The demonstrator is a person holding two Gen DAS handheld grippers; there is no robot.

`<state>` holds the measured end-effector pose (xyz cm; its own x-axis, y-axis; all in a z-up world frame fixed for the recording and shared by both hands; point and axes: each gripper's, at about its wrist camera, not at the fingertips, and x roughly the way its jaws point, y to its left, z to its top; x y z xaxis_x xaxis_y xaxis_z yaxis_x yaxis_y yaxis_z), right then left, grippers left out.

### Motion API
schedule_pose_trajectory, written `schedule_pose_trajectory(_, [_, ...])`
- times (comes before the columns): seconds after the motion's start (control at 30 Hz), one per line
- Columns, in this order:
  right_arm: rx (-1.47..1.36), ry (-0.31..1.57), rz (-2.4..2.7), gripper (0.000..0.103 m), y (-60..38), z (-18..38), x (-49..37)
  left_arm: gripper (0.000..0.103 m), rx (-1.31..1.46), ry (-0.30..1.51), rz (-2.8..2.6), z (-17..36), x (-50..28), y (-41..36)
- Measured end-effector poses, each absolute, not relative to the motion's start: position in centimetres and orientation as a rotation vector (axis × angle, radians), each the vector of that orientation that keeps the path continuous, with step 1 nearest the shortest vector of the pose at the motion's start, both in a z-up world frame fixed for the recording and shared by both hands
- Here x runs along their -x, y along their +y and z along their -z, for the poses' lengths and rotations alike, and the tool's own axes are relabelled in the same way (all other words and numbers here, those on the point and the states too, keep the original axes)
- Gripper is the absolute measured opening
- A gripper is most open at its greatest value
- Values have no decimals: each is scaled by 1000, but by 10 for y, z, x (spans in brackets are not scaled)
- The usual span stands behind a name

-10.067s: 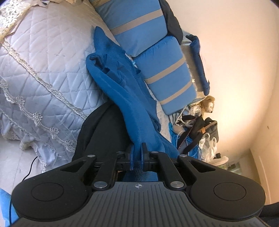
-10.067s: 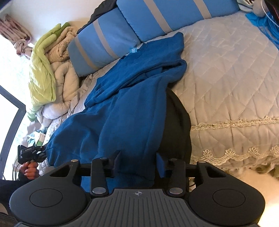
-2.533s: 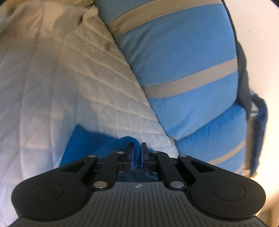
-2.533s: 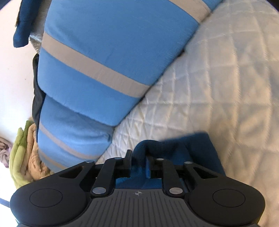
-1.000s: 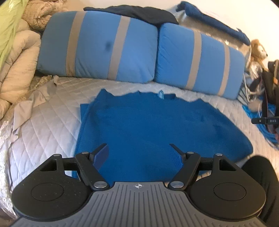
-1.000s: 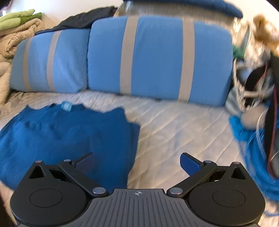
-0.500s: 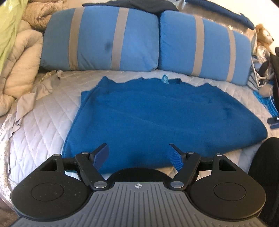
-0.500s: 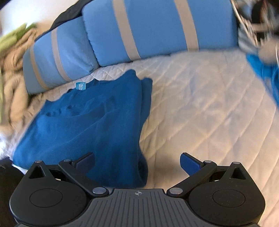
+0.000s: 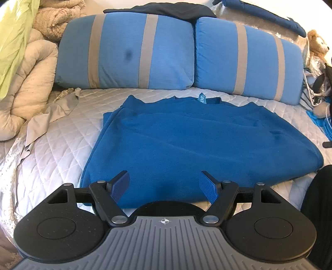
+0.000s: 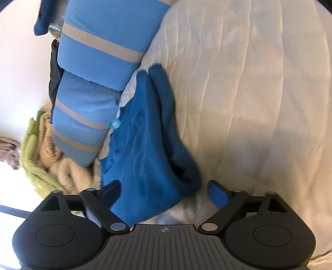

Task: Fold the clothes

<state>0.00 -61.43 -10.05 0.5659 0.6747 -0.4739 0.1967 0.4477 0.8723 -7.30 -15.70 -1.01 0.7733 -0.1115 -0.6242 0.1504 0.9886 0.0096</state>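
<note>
The left gripper [image 9: 165, 183] hangs with its jaws spread wide and nothing between them, just over the near hem of the blue sweater [image 9: 199, 143]. The right gripper [image 10: 164, 192] is likewise wide apart and holds nothing; the sweater's near corner lies between its blue pads [image 10: 217, 194] without being pinched, though that view is blurred by motion.

The sweater lies spread flat on the quilted bedspread [image 9: 62, 143], collar end away from the grippers, a small light-blue label [image 9: 201, 97] standing up at the neckline. Along the sweater's left side a folded edge shows as a narrow strip. In the right wrist view a fold of the sweater is bunched at the edge next to bare quilt.

Beyond the collar, two blue pillows with grey stripes [image 9: 128, 52] stand side by side, nearly touching the neckline. To the left of the sweater lies a crumpled grey cloth [image 9: 49, 116], then a heap of beige bedding [image 9: 27, 83] and a green blanket [image 9: 12, 41]. A dark garment [image 9: 164, 9] lies on top of the pillows, and a plush bear [image 9: 316, 43] sits at their right end.
</note>
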Motion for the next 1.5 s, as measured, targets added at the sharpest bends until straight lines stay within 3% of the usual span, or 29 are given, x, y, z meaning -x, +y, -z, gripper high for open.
schedule_pose_trajectory(0.13, [-1133,951,-364,88,-609,106,0,73,-53,672,147,11,72,-156])
schedule_pose_trajectory(0.23, [-1141,931,-338,81,-606,107,-4,73,-44,675,155,11,71,-154])
schedule_pose_trajectory(0.43, [-1145,938,-290,44,-602,112,-14,73,-2,670,183,12,70,-148])
schedule_pose_trajectory(0.5, [-1129,931,-292,23,-599,107,-16,73,9,671,188,12,70,-146])
schedule_pose_trajectory(0.53, [-1104,919,-299,21,-597,101,-17,73,11,671,187,12,70,-146])
schedule_pose_trajectory(1.07, [-688,742,-433,16,-532,-19,-25,73,-45,679,116,12,72,-151])
schedule_pose_trajectory(1.5, [-588,706,-632,17,-431,-66,-44,73,-114,682,110,12,74,-161])
